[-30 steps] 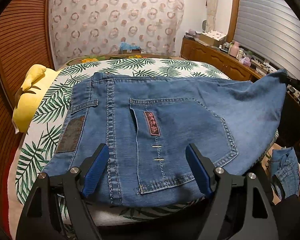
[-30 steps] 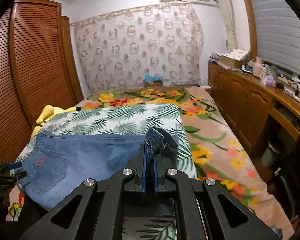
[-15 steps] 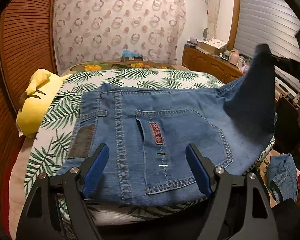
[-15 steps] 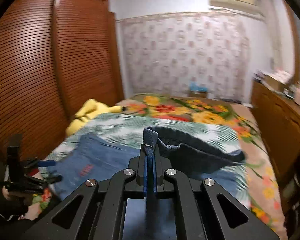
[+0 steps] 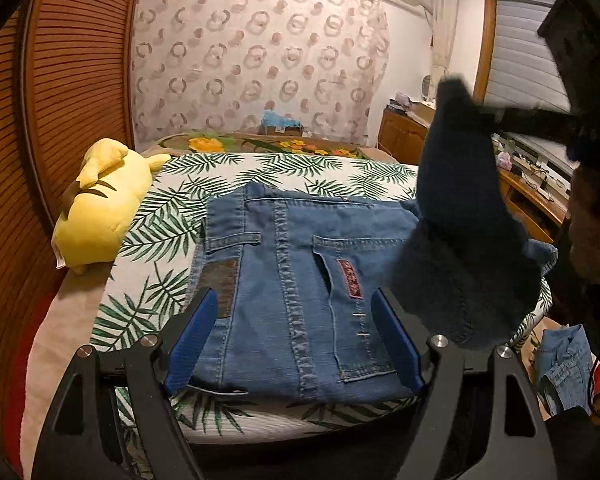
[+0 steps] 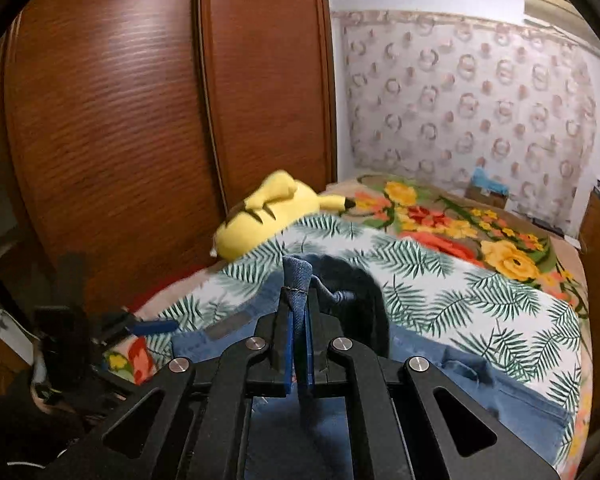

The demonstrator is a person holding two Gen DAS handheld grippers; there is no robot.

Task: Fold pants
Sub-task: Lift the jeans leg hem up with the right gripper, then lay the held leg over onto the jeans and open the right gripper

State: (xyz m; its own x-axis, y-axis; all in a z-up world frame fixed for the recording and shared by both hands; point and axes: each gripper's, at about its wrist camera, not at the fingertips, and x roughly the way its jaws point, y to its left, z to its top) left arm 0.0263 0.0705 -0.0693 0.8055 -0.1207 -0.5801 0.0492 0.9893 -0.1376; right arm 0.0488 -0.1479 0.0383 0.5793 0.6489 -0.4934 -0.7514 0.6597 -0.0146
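Flanking the pants (image 5: 292, 280): yellow plush (image 5: 100, 208) left, lifted leg (image 5: 460, 240) right.

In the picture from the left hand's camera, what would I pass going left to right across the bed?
Wooden wardrobe → yellow plush toy → palm-leaf sheet → flat waist part of the jeans → lifted jeans leg held up by the right tongs → small denim garment on the floor.

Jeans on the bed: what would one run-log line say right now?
step: folding | right gripper: shut on jeans leg end, lifted over waist | left gripper: open, by waist | bed
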